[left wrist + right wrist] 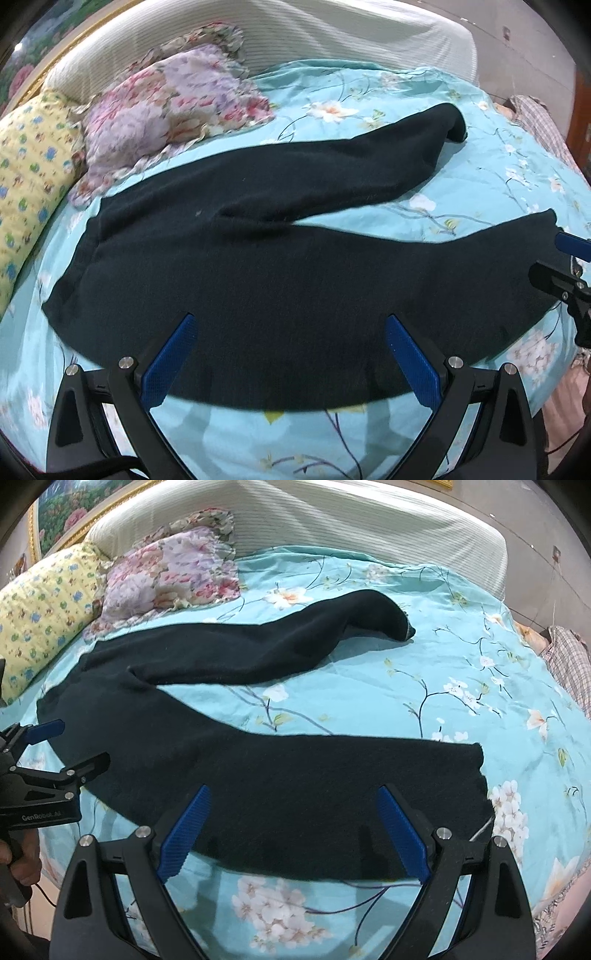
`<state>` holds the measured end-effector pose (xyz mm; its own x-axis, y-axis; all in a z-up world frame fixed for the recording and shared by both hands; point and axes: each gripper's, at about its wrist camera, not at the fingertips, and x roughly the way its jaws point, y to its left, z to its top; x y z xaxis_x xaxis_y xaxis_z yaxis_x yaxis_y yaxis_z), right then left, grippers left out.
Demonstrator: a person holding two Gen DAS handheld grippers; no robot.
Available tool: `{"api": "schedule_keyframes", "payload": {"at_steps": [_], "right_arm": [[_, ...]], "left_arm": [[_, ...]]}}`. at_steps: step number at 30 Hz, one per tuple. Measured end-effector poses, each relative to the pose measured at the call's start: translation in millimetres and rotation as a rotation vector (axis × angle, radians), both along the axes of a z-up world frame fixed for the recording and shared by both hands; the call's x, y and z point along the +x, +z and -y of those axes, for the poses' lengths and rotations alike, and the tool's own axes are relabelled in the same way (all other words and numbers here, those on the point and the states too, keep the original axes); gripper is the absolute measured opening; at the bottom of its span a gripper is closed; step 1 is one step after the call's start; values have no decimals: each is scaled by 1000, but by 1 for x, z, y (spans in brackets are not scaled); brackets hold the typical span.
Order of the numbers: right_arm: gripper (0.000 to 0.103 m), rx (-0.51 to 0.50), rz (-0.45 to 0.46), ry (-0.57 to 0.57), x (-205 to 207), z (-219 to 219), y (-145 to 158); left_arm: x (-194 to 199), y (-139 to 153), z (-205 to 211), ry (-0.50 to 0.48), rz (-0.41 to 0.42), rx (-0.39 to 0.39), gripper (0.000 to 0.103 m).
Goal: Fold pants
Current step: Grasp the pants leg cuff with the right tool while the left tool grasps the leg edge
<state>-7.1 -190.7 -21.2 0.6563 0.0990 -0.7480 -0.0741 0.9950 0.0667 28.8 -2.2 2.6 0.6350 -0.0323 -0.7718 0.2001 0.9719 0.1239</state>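
Note:
Black pants (280,266) lie spread flat on a turquoise floral bedspread (461,218), waist to the left and both legs running right in a V. My left gripper (290,321) hovers open over the near edge of the seat and thigh, with nothing between its blue pads (170,354). My right gripper (292,791) is open above the near leg (332,786), close to its cuff (478,775). The far leg (280,646) bends toward the headboard. Each gripper shows in the other's view: the right gripper (554,254) at the cuff end, the left gripper (79,744) near the waist.
A pink floral pillow (166,107) and a yellow patterned pillow (29,173) lie at the back left against a white padded headboard (295,33). Plaid cloth (569,664) lies off the bed's right side. A hand (18,856) holds the left gripper's handle.

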Motion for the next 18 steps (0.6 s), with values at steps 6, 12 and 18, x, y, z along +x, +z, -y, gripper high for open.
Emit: {"api": "schedule_keyframes", "payload": {"at_steps": [6,12,18], "right_arm": [[92,91,4,-11,26,21,10],[92,173,11,-21,70,44,28],[92,354,-35,-80,128,80,40]], "left_arm": [[35,12,6,-92,-6,-8,102],[93,26,18,-225,-24,-12,102],[156,30,32,-351,-37,0,102]]}}
